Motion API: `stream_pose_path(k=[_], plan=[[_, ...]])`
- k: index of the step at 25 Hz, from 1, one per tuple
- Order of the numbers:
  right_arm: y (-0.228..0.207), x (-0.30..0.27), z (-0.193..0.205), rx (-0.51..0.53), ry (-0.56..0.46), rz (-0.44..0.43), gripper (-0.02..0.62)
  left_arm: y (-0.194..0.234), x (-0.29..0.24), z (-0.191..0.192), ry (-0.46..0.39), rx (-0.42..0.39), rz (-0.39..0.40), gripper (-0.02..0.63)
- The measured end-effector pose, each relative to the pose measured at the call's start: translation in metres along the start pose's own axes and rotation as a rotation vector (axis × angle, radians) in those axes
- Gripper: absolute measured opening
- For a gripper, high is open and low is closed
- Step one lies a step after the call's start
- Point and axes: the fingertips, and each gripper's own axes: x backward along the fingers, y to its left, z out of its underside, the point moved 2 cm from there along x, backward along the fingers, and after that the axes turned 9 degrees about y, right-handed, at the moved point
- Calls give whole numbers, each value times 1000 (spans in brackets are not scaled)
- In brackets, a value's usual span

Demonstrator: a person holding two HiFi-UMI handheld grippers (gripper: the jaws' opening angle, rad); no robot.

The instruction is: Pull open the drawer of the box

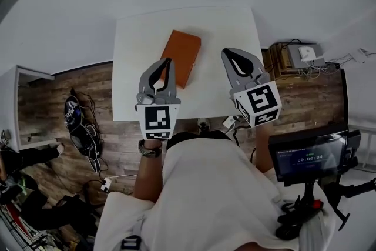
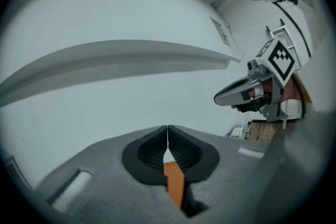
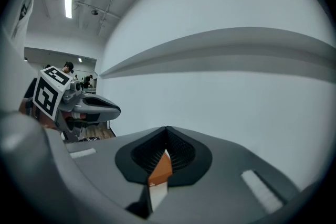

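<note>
Orange box lies slantwise at mid-table, on the bare white table, drawer shut as far as can be seen. Left gripper and right gripper hang either side of its near end, each with jaws pressed together and pinching nothing; the box shows only beyond their tips.

Judgement: looks like a light, stiff card box, likely to skid on the smooth top. Steady the sleeve with one gripper and pull the drawer at a short end. No tab visible.
</note>
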Motion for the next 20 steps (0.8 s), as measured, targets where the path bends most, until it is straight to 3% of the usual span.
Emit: stream_pose_path(k=[7, 12, 20], plan=[[2, -4, 15, -21, 38, -21, 20, -4, 1, 21, 48, 41, 4, 22], [3, -64, 34, -12, 143, -39, 61, 24, -39, 61, 141, 63, 49, 43], [-3, -105, 95, 34, 324, -34, 91, 19, -73, 122, 270, 82, 133, 61]])
